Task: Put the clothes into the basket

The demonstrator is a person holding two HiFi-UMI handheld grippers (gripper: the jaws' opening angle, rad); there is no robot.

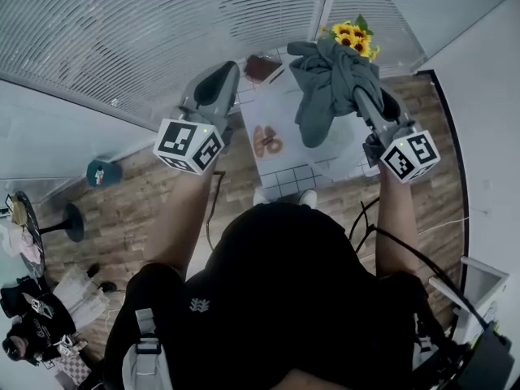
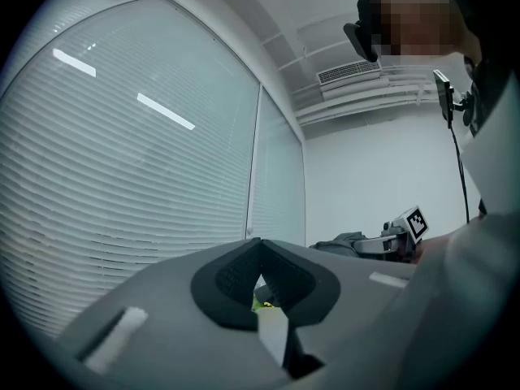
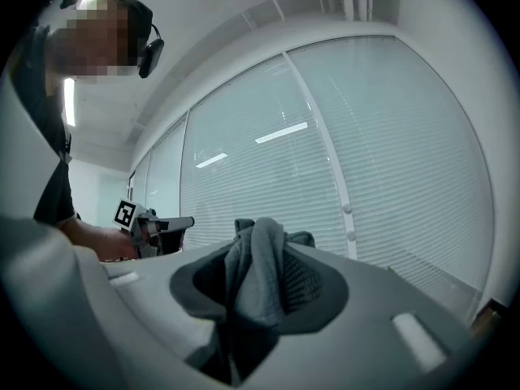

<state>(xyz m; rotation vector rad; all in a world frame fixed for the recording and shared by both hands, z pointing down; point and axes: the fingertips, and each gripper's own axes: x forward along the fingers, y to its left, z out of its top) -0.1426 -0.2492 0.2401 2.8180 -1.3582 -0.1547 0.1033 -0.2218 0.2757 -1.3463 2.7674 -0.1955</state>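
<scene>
While the person stands over the small white table with both arms raised to about head height, the right gripper has its two jaws clamped on a grey-green garment. The cloth is pinched somewhere near its middle, so it bunches into a knot at the jaws and the rest hangs down in loose folds, clear of the tabletop. My guess is that it is held this high so that no sleeve or hem drags on the way to the basket. From the gripper's own camera the fabric looks soft and matte, like a light jersey, and it fills the gap between the dark, finely ribbed pads.

The left gripper is held up alongside, well apart from the garment. Its jaws are pressed together at the tips with nothing between them, so it looks merely kept out of the way.

I cannot pick out the basket with any certainty. A reddish-brown thing at the far end of the table might be it, but it is too small to tell. The table is smooth, with a grid pattern at its near end. On it lie a brown looped object and, at the far right, some sunflowers. Slatted blinds cover the windows behind.
</scene>
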